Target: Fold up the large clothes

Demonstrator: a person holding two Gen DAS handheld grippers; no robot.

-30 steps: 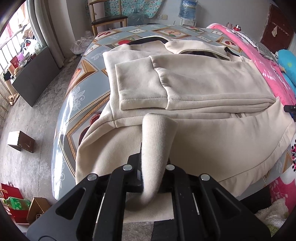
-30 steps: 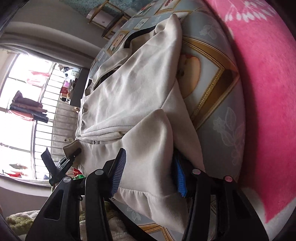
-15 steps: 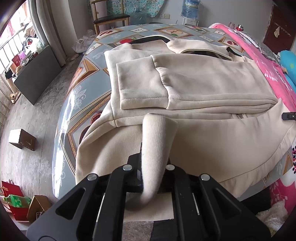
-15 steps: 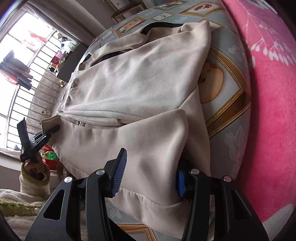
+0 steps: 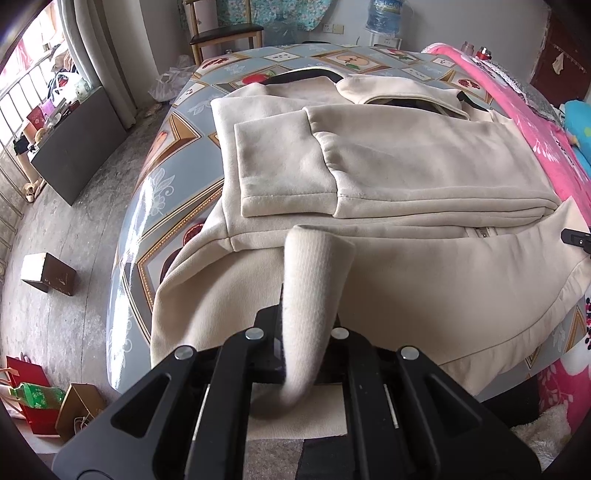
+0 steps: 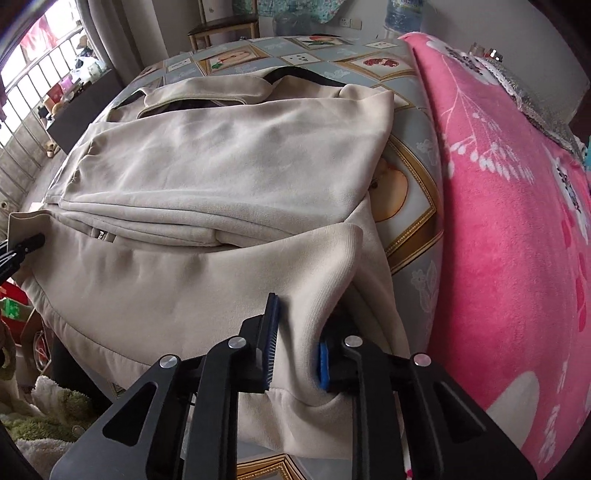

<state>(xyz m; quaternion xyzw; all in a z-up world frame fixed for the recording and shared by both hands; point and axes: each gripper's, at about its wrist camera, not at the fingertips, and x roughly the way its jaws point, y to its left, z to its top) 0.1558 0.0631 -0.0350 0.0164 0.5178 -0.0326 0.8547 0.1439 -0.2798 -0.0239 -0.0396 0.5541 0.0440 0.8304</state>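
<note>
A cream zip-up sweatshirt [image 5: 406, 166] lies spread on the bed, its sleeves folded across the body. My left gripper [image 5: 306, 332] is shut on the ribbed hem at the near left, and a tongue of cloth rises between its fingers. It shows in the right wrist view as a black tip [image 6: 22, 247] at the hem corner. My right gripper [image 6: 297, 350] is closing on the hem at the near right of the sweatshirt [image 6: 229, 155]. Its blue pads [image 6: 271, 343] press a bunched fold of cloth. Its tip [image 5: 576, 238] shows at the left view's right edge.
The bed's blue-grey patterned sheet [image 5: 166, 177] runs under the garment, with a pink blanket [image 6: 498, 221] along its right side. On the floor to the left are a cardboard box [image 5: 48, 273], a green bottle [image 5: 37, 395] and a dark cabinet [image 5: 77, 144]. A chair [image 5: 225, 33] stands beyond the bed.
My right gripper has rolled upright and shifted along the hem, and its jaws have narrowed from wide apart onto a fold of cloth. The left gripper has kept still with its grip.
</note>
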